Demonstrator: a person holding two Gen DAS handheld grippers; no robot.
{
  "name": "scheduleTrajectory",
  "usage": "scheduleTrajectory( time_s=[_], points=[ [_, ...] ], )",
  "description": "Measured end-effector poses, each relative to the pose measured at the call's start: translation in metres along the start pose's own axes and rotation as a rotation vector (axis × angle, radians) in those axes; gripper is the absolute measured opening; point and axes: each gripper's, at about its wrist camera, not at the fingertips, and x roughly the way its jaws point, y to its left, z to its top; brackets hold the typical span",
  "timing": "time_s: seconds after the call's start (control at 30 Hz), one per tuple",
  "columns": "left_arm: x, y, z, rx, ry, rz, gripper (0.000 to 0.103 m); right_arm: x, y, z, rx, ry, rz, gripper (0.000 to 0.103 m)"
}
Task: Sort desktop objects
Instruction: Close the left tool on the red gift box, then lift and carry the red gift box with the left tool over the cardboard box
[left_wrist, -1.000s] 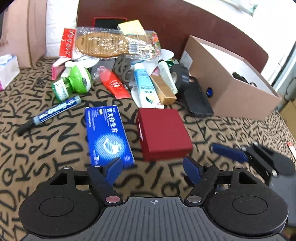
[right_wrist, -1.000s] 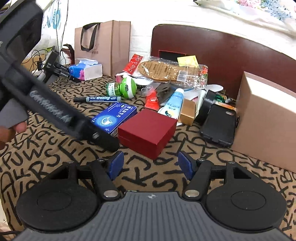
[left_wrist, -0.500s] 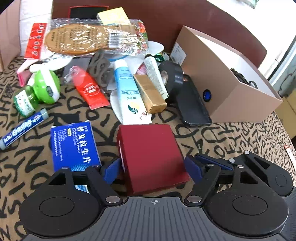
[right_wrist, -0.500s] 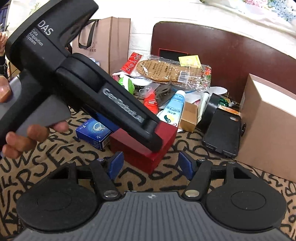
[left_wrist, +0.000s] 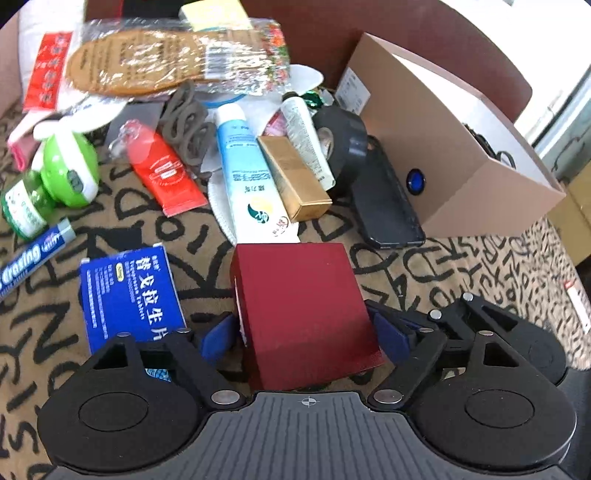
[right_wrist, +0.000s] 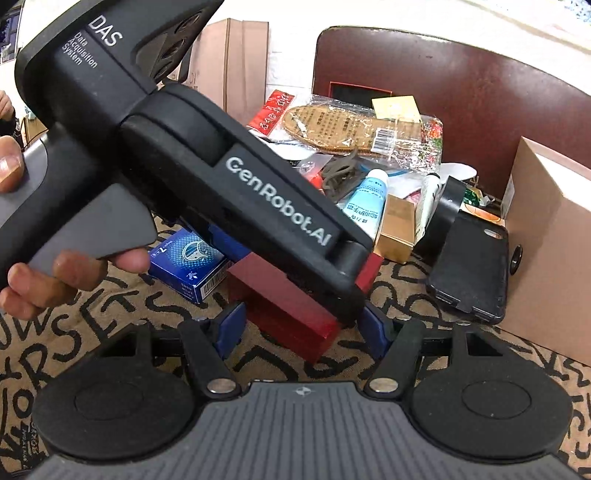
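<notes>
A dark red box (left_wrist: 303, 306) lies on the patterned cloth between the two blue fingertips of my left gripper (left_wrist: 303, 332), whose jaws are open around it with small gaps at both sides. In the right wrist view the left gripper's black body (right_wrist: 221, 192) covers most of the red box (right_wrist: 284, 306). My right gripper (right_wrist: 303, 328) is open and empty, just in front of the box. An open cardboard box (left_wrist: 454, 147) stands at the right.
Beside the red box lie a blue medicine box (left_wrist: 129, 299), a marker (left_wrist: 33, 254), a black phone case (left_wrist: 384, 199), a gold box (left_wrist: 295, 177), a blue tube (left_wrist: 243, 170), black tape (left_wrist: 343, 144), a red packet (left_wrist: 166, 173) and a green bottle (left_wrist: 22, 206). Bagged insoles (left_wrist: 166, 62) lie behind.
My left gripper has moved forward and down until its open fingers straddle the red box. The right gripper has stayed almost still.
</notes>
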Motion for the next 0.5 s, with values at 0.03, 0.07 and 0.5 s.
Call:
scheduleTrajectory(
  time_s=[0.03, 0.07, 0.5],
  points=[
    [0.001, -0.001, 0.000, 0.005, 0.000, 0.005, 0.089, 0.000, -0.001, 0.000, 0.006, -0.002, 0.000, 0.071],
    [0.002, -0.002, 0.000, 0.006, 0.003, 0.010, 0.089, -0.001, -0.001, 0.000, 0.009, -0.003, 0.000, 0.071],
    [-0.009, -0.030, -0.011, 0.052, 0.021, 0.064, 0.077, -0.015, -0.001, -0.005, 0.047, 0.010, 0.030, 0.065]
  ],
)
